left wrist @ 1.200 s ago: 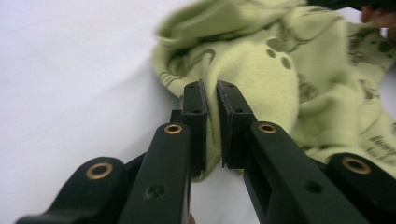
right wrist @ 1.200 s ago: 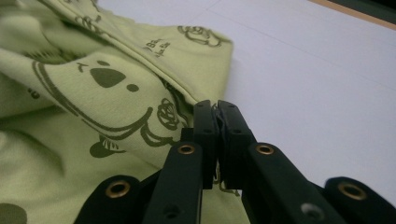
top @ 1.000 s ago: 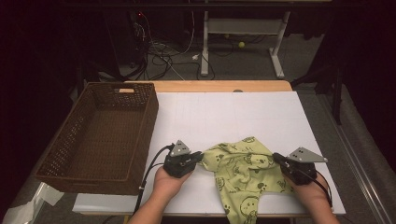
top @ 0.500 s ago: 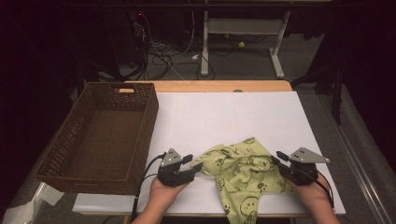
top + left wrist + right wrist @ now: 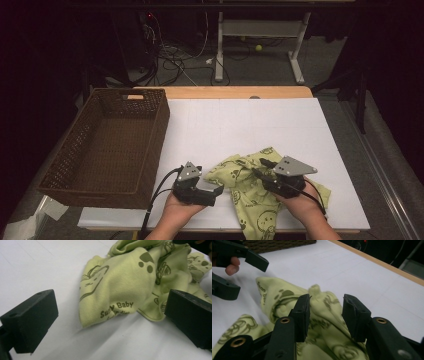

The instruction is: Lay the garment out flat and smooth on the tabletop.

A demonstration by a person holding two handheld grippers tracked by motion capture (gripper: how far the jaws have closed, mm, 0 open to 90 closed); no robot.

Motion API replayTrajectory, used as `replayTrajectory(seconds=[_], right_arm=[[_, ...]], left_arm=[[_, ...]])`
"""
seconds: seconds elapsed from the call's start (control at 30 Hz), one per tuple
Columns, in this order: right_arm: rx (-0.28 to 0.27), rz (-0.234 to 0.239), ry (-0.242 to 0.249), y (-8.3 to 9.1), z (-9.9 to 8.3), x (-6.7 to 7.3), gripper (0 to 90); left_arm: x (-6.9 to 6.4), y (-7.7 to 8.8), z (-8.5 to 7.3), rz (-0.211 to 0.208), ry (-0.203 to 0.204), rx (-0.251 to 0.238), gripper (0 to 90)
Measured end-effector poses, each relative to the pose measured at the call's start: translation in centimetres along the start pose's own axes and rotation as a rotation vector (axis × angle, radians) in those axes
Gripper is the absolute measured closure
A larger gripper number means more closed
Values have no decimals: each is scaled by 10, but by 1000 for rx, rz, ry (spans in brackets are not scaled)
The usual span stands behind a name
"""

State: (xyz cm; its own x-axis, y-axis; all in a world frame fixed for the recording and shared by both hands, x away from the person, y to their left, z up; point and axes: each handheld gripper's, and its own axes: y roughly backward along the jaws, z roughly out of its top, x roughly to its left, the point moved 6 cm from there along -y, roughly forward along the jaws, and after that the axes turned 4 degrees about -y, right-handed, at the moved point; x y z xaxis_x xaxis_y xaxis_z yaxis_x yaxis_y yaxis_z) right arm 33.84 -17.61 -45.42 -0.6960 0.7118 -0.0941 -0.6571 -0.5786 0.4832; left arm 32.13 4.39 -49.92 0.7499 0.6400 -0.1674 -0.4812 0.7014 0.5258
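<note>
Dim, dark-edged high view; brighter, slightly soft close views.

High view above the table (image 5: 240, 125); both tool-mounted views close, sharing the green cloth (image 5: 125, 287).

Yellow-green cloth (image 5: 260, 192), dark cartoon prints

Garment (image 5: 260, 192): soft matt cotton-like cloth, pale green, printed. Basket (image 5: 107, 145): rough woven wicker, brown. Tabletop (image 5: 260, 125): smooth matt white sheet, wood edge. Left hand-held gripper (image 5: 110, 322) pads: matt black plastic; grey metal plate on top.
</note>
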Motion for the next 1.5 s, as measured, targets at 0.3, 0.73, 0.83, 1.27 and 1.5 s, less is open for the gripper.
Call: replayTrajectory(seconds=[0.3, 0.73, 0.83, 1.27, 1.5], right_arm=[[40, 33, 40, -34, 9, 11, 735], [-119, -46, -56, 10, 20, -26, 850], [-153, -89, -118, 29, 13, -48, 850], [-160, -308, -323, 90, -40, -114, 851], [-114, -417, -401, 118, -76, -134, 852]], left_arm=[[1, 10, -5, 11, 8, -21, 0], [-5, 7, -5, 8, -2, -20, 0], [-8, 3, -3, -6, -9, -18, 0], [-16, -12, 24, -63, -43, -62, 0], [-19, -18, 35, -103, -55, -85, 220]])
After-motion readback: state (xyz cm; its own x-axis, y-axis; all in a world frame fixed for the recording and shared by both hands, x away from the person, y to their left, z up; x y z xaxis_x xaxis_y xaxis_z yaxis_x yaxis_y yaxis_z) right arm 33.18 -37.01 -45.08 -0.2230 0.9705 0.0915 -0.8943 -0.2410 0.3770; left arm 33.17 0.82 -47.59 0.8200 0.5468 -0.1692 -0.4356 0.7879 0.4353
